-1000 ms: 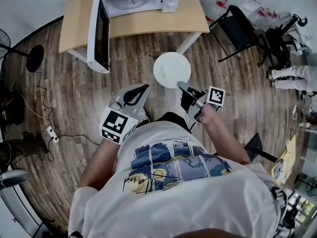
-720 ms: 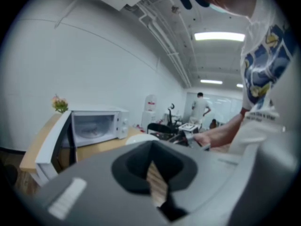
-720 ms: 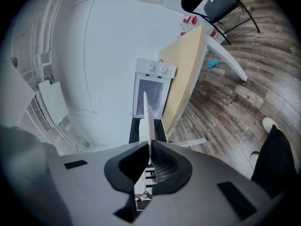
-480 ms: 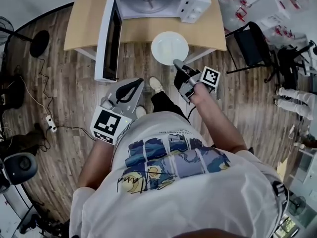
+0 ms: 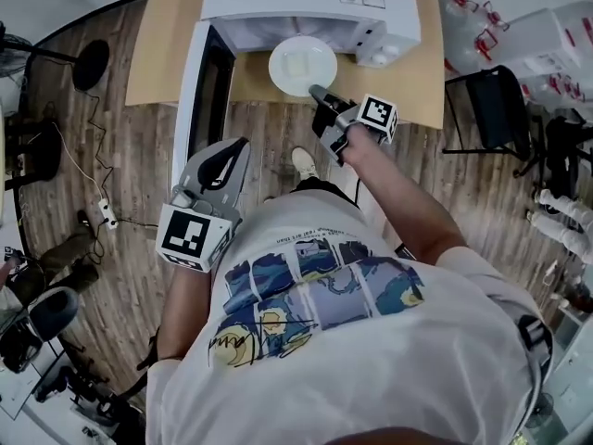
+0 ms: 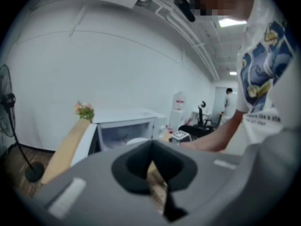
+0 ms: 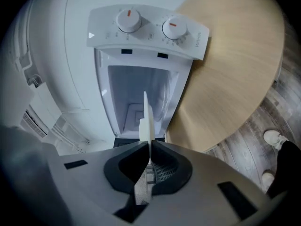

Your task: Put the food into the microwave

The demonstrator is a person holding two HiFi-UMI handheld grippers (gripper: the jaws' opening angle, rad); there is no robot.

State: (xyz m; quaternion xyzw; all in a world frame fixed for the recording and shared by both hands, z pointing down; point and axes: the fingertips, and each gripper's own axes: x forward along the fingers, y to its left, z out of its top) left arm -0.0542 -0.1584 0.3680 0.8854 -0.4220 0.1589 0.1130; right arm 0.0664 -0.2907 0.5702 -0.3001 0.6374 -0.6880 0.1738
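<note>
Right gripper (image 7: 149,147): clamped on the near rim of the white plate (image 5: 303,65), which shows edge-on between the jaws in the right gripper view.
Plate: held out level ahead of the gripper, over the front edge of the worktop (image 5: 408,82), just short of the microwave's mouth.
Food (image 5: 301,63): a pale flat piece lying mid-plate; what kind it is I cannot tell from this distance.
Key relation: the cavity (image 7: 136,95) lies straight ahead along the line the gripper points, with the plate centred on the opening. The coming move looks like a plain push forward, then setting the plate down.
Microwave (image 5: 306,3): toward the back of the worktop, its door (image 5: 196,91) swung open to the left and reaching out past the front edge.
Left gripper (image 5: 239,151): jaws drawn together on nothing, low beside the open door, over the floor and short of the worktop.
Nearer hand: the right, by a wide margin.
Risk: the plate's far rim could clip the cavity's lip if it dips.
</note>
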